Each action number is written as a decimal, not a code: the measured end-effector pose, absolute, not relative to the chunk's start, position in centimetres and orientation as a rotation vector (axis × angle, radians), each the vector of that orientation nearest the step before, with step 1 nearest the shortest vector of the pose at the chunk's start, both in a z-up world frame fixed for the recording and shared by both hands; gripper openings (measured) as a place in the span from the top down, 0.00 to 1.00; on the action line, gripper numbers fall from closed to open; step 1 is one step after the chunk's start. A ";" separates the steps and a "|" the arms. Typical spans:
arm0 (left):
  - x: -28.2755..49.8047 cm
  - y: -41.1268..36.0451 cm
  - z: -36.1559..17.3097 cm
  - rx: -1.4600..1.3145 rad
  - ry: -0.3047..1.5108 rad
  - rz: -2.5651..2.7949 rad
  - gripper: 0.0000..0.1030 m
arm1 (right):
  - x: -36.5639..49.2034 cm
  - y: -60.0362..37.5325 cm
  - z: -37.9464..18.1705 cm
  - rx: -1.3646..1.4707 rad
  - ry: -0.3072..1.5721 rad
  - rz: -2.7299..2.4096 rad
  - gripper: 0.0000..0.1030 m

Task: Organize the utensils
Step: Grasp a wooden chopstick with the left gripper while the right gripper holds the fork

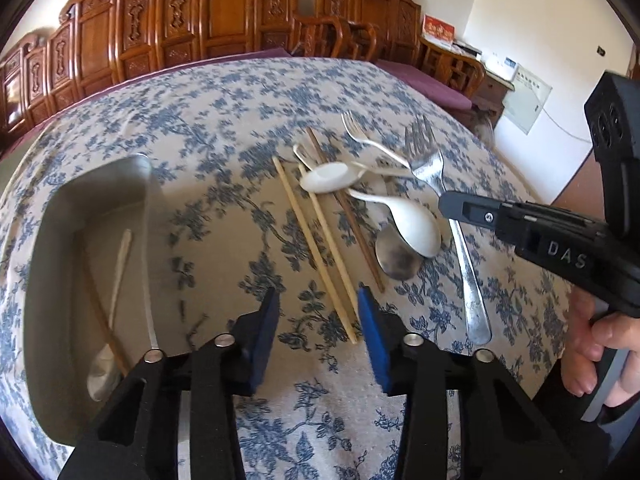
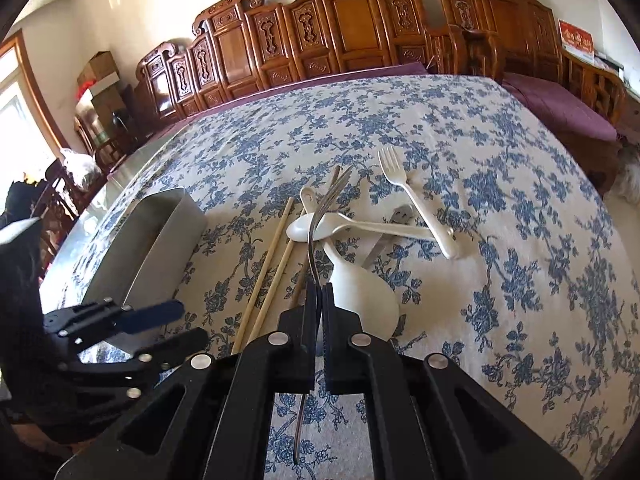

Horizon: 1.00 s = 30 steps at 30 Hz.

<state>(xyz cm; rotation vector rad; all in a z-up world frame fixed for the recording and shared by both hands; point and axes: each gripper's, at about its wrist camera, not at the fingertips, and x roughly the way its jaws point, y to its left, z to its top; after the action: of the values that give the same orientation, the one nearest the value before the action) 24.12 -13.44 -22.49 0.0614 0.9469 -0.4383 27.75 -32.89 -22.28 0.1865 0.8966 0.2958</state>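
Metal fork (image 2: pixel 316 236) pinched between the pressed-together pads of the right gripper (image 2: pixel 319 308), tines lifted over the heap, handle running back under the gripper body. Loose heap of utensils near the middle of the worktop (image 1: pixel 224 112), on a blue-flowered cloth: pale chopsticks (image 1: pixel 316 248) side by side, a dark chopstick (image 1: pixel 352 220) alongside, two white plastic spoons (image 1: pixel 408 220), a metal spoon (image 1: pixel 396 256), a white plastic fork (image 2: pixel 416 200), a second metal fork (image 1: pixel 452 216) lying flat toward the right edge. Left gripper (image 1: pixel 318 320) partly spread, blue pads either side of the near ends of the pale chopsticks, not pressing on them. Metal tray (image 1: pixel 52 248) toward the left edge, holding a white spoon (image 1: pixel 110 312) and a thin brown stick (image 1: pixel 104 312). Hand (image 1: pixel 596 356) on the right gripper's handle. Carved wooden chairs (image 2: pixel 352 24) beyond the far edge.
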 end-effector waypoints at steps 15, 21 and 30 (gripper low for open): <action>25.5 -15.0 -25.2 0.052 0.997 -0.412 0.77 | 27.7 -33.4 -23.2 0.194 0.914 0.284 0.97; 25.4 -15.3 -25.3 0.108 0.988 -0.372 0.93 | 27.8 -32.6 -23.4 0.176 0.920 0.291 0.96; 25.1 -13.9 -24.8 0.095 1.000 -0.365 0.96 | 27.9 -31.6 -23.3 0.160 0.917 0.306 0.96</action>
<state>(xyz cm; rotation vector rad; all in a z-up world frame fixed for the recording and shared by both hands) 25.11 -13.92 -24.75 0.0954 1.0000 -0.3653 27.90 -31.64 -23.28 0.1602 0.9167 0.3064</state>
